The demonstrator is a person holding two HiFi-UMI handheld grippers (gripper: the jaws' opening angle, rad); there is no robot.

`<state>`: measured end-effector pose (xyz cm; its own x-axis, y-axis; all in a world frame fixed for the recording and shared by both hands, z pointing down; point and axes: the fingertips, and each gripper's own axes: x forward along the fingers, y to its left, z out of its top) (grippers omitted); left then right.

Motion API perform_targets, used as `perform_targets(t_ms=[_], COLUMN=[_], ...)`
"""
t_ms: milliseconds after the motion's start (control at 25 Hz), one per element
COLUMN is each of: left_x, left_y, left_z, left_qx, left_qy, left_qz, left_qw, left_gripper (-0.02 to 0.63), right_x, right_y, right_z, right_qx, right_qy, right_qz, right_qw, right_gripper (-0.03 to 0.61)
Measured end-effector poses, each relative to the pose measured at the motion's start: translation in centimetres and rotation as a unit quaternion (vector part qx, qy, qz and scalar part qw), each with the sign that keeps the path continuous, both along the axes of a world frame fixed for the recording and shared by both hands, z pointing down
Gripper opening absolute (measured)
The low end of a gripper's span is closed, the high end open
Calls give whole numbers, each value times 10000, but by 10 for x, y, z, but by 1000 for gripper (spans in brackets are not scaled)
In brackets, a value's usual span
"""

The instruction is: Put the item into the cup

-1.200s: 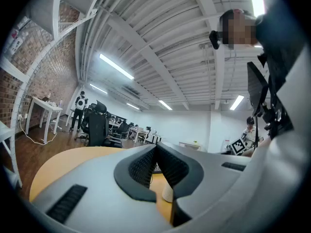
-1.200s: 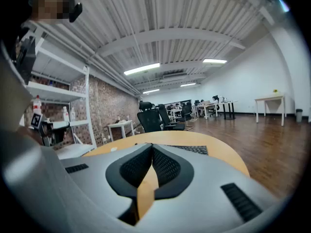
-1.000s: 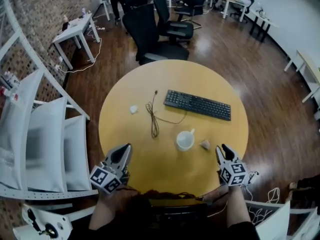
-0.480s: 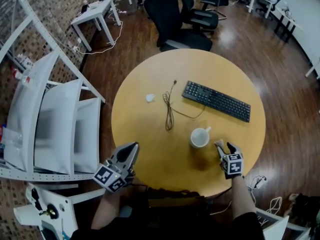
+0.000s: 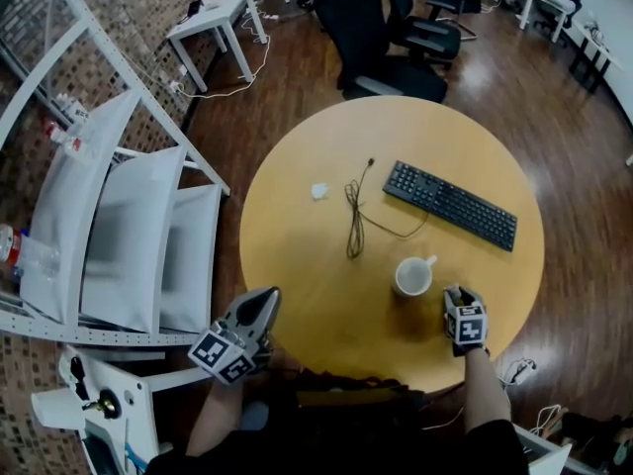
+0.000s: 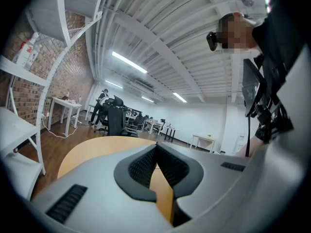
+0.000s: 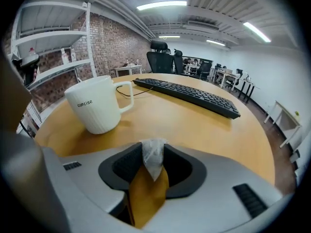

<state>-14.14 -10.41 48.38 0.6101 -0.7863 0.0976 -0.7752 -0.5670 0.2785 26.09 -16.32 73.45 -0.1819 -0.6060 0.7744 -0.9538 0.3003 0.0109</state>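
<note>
By the near edge of the round desk (image 5: 297, 265), at 7 o'clock, our left tool (image 5: 267, 296) has its jaws pressed together with nothing between them. At 5 o'clock our right tool (image 5: 457, 292) is closing its jaws on the item (image 7: 153, 160), a small translucent white pouch pinched between the pads. The white ribbed cup (image 5: 412, 276) stands upright just beyond it at 10 o'clock. Farther off lie a black cable (image 5: 354, 221) and a black keyboard (image 5: 450, 204).

Round wooden counter (image 5: 297, 265) carrying four things.
A black keyboard (image 5: 450, 205) lies at the far right. A dark cable (image 5: 353, 226) loops near the middle, with a small white scrap (image 5: 318, 191) just left of it. A white cup (image 5: 412, 276) stands upright toward the near right.
</note>
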Motion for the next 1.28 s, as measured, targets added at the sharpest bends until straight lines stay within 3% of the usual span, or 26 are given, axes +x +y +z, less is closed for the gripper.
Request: perform_targets(t_ms=[160,360,640,920,1280], left_x=[4,24,40,9,-13], left_y=[-8,-19,-17,-12,-2], left_z=[-1,-6,-14,-15,-5], left_qx=[45,190,358,435,405], left_qy=[55,-120,117,242,332], left_qz=[70,459,815,627,347], left_qw=[10000,9987,9960,9968,9980], left_gripper=[-6,-6,-6,-6,-6], right_x=[-3,-3,-16,-60,-97], right_y=[2,-8,-12,-12,-15], right_z=[-17,-67,-140,-180,-181], right_qx=[114,699,1517,1992,2008], right_qy=[-14,-35,-39,-251,-79], right_qz=[-82,-69,-159,-480,-1028], right_qw=[9999,9975,9883,9785,9742], right_gripper=[126,126,126,126,126])
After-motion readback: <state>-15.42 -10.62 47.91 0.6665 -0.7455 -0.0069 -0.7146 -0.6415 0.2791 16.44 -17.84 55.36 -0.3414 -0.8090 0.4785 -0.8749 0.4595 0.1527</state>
